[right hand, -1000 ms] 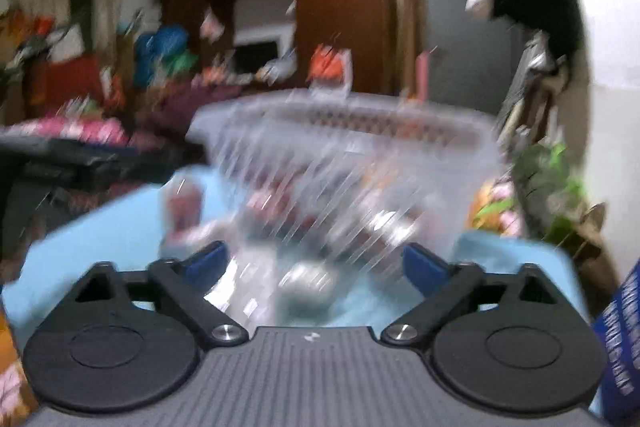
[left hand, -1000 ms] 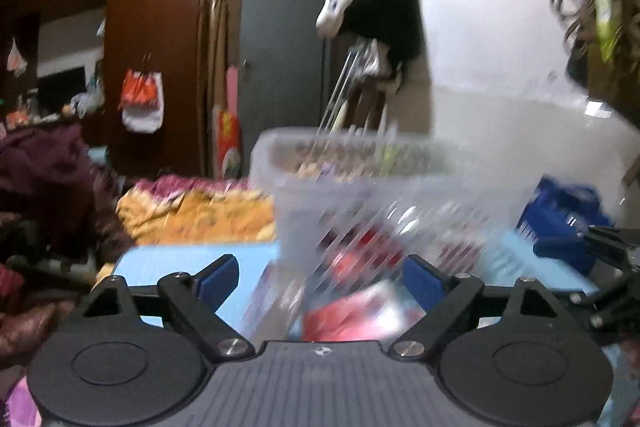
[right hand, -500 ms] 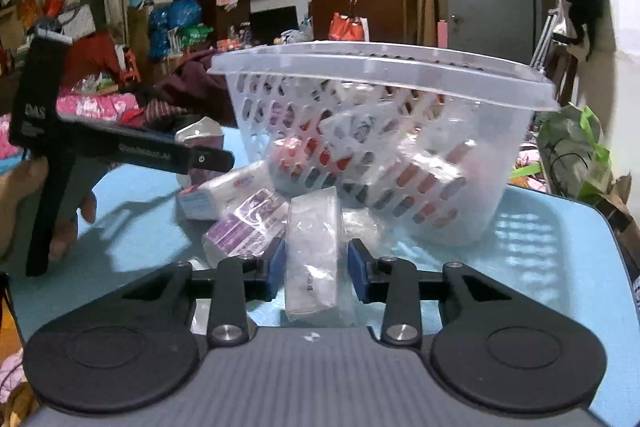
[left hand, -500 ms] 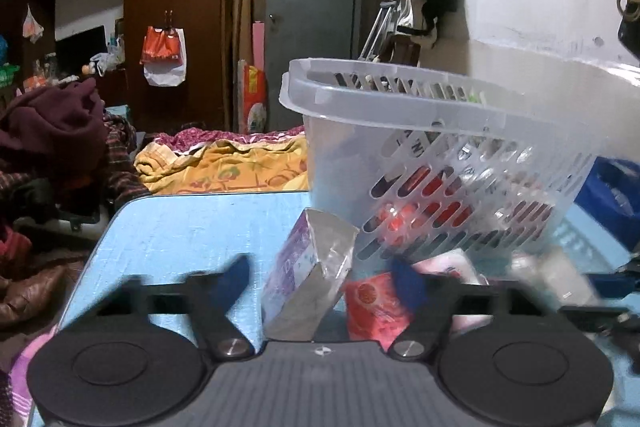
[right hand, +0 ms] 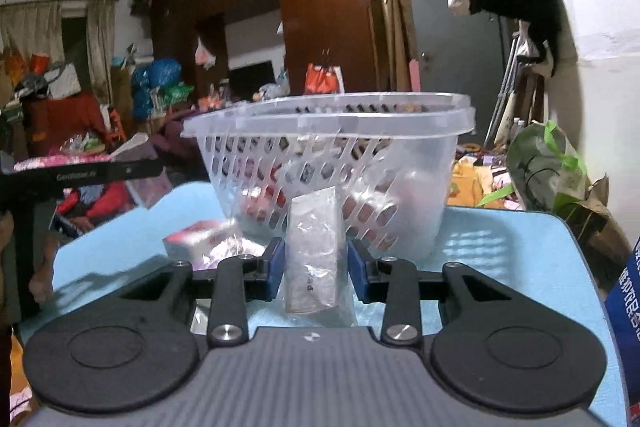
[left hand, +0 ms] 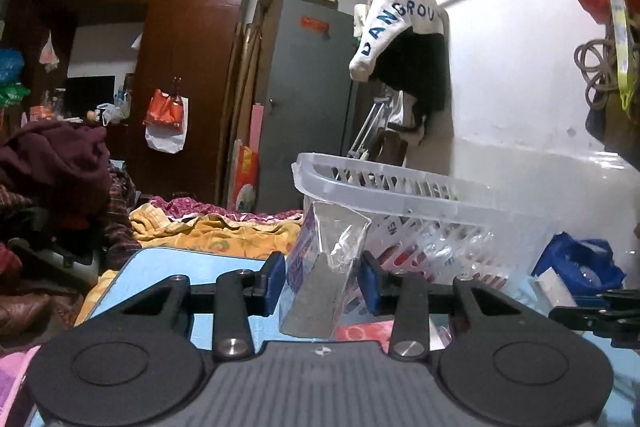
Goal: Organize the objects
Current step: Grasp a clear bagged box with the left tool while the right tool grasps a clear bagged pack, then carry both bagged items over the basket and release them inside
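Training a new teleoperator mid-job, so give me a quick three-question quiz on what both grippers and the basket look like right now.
1. True or false: the left gripper is shut on a purple-printed packet.
2. The right gripper holds: A) a red packet, B) a clear-wrapped packet, C) nothing.
3. Fill in: the clear plastic basket stands on the light ____ table.

Key: 1 true; 2 B; 3 blue.

Two clear-wrapped packets (left hand: pixel 328 267) (right hand: pixel 314 255) upright (before slotted basket (right hand: pixel 400 131))
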